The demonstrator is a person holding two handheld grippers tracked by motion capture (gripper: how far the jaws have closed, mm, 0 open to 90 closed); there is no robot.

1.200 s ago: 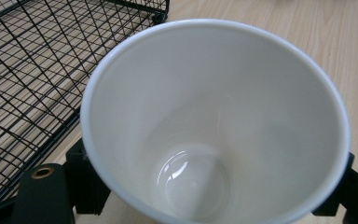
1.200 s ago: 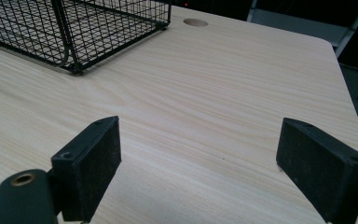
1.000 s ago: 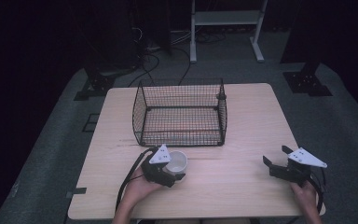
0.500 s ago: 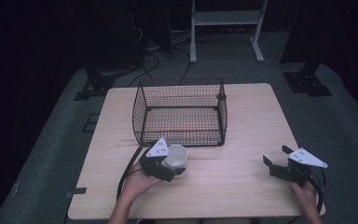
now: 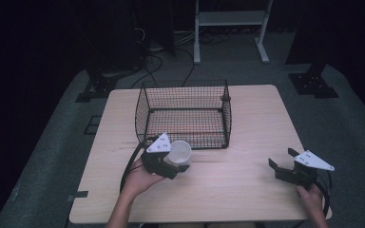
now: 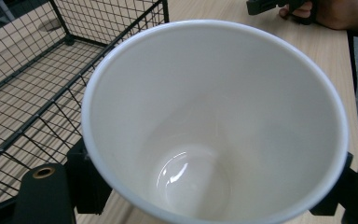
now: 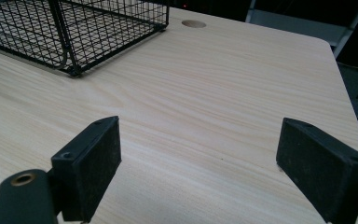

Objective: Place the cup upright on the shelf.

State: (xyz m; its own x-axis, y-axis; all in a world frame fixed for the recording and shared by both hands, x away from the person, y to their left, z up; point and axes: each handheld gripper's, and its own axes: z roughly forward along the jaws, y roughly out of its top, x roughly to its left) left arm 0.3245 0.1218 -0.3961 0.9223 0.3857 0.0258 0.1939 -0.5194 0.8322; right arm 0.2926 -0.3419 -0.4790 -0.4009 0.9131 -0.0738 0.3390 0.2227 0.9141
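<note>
Here the left gripper (image 5: 173, 161), held in the person's left hand (image 5: 138, 179), has its two black jaws closed on the sides of a white paper cup (image 5: 179, 152). The cup is tipped, its open mouth turned up toward the camera that rides on the gripper, and its glossy inside is bare down to the round bottom. In the left gripper view the cup (image 6: 214, 126) sits between the jaws, one jaw pressing each flank just under the rim. Just ahead of this gripper stands a black wire basket (image 5: 184, 115), its near wall close to the cup's rim; whether they touch cannot be told. The basket rests on the light wooden table (image 5: 247, 190).

Well apart, off to the cup's right, the right gripper (image 5: 281, 160) is held low over the table by the person's right hand (image 5: 310, 194). Its jaws stand wide apart with nothing between them. In the right gripper view the basket's corner (image 7: 74, 32) lies ahead and to the left of those jaws, and a round hole (image 7: 193, 23) in the tabletop lies farther ahead.
</note>
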